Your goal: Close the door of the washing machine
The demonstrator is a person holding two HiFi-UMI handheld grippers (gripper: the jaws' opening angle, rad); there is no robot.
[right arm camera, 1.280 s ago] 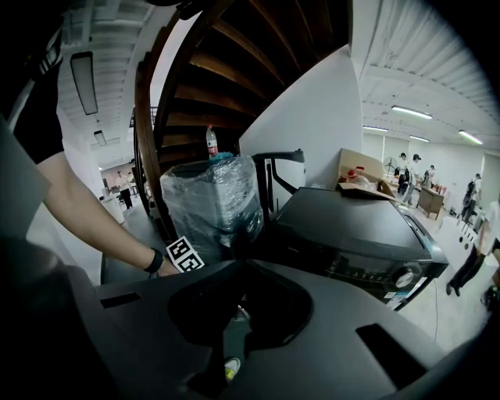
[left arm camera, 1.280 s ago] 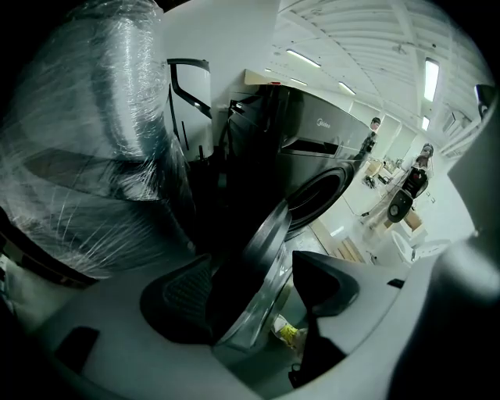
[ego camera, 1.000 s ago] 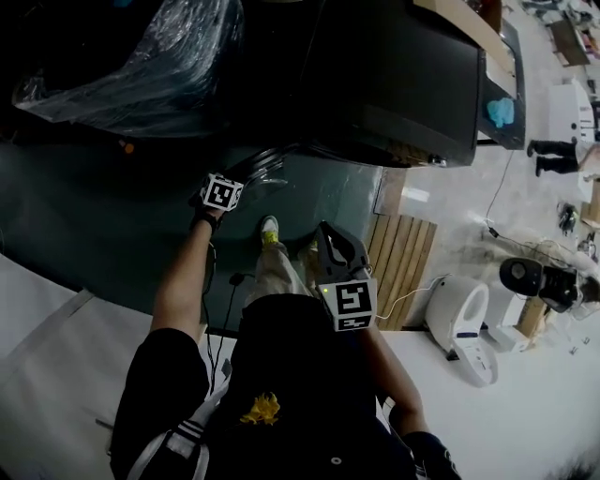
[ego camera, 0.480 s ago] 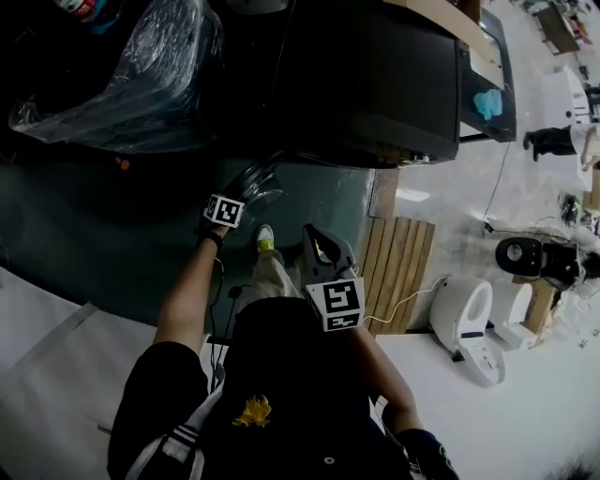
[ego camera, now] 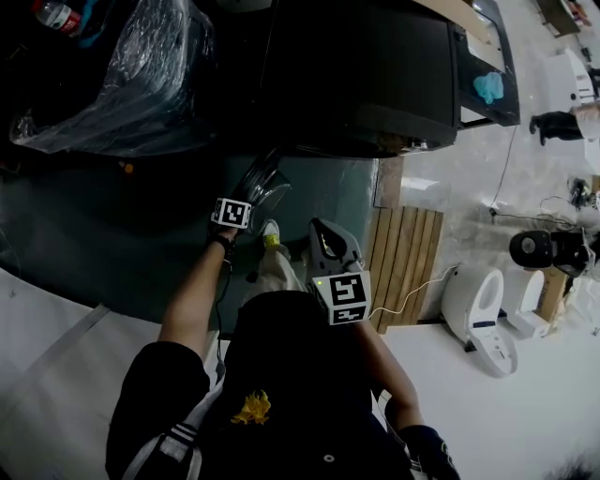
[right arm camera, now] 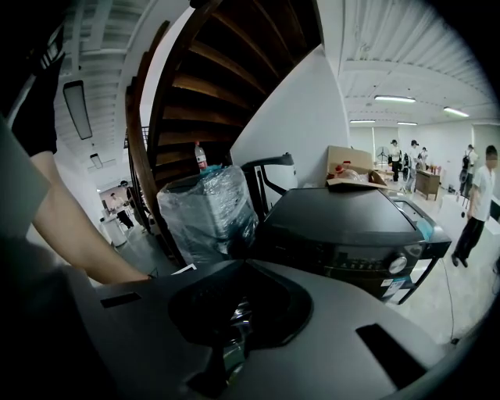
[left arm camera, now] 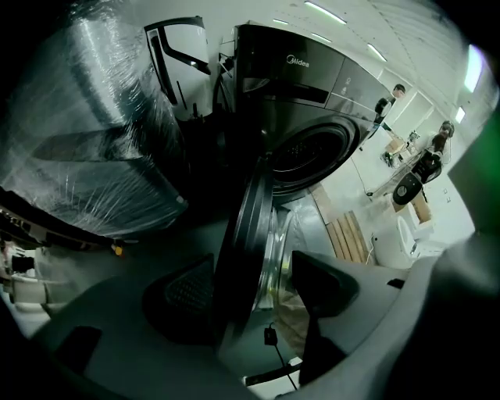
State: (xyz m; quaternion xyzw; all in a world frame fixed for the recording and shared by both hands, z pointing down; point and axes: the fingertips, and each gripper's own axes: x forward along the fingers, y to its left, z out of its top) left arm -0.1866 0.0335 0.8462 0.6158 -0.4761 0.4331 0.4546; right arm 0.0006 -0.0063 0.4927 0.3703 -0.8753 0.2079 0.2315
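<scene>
While your right gripper (right arm camera: 238,311) hangs close in front of your chest, its jaws are drawn together on nothing. Between the two grippers, the head view shows your shoe (ego camera: 270,231) on the dark floor.

Your left arm reaches further out, and the left gripper (left arm camera: 251,287) stands wide, straddling the edge of the door (left arm camera: 248,219). The dark rim runs up between the two fingers, hard by the left pad (left arm camera: 181,295). The right finger (left arm camera: 320,283) sits on the glass side, and I cannot tell whether it touches.

The door is partway open, swung out from the front of the washer (ego camera: 375,75) and nearly edge-on in the left gripper view. The round drum opening (left arm camera: 316,152) lies uncovered behind it. The washer is dark, with a dial (right arm camera: 398,264) on its front panel and a small blue item (ego camera: 487,87) on top at the right edge.

Left of the washer stands a bulky load wrapped in clear film (ego camera: 131,80), with a bottle (ego camera: 58,16) on top. Right of the washer, a slatted wooden board (ego camera: 403,255) lies on the pale floor. A white toilet (ego camera: 476,302) sits beyond it, and a thin cable (ego camera: 412,292) runs between them.

Farther off, several people (right arm camera: 478,205) stand in the open hall, and a wooden staircase (right arm camera: 211,70) rises above the wrapped load.
</scene>
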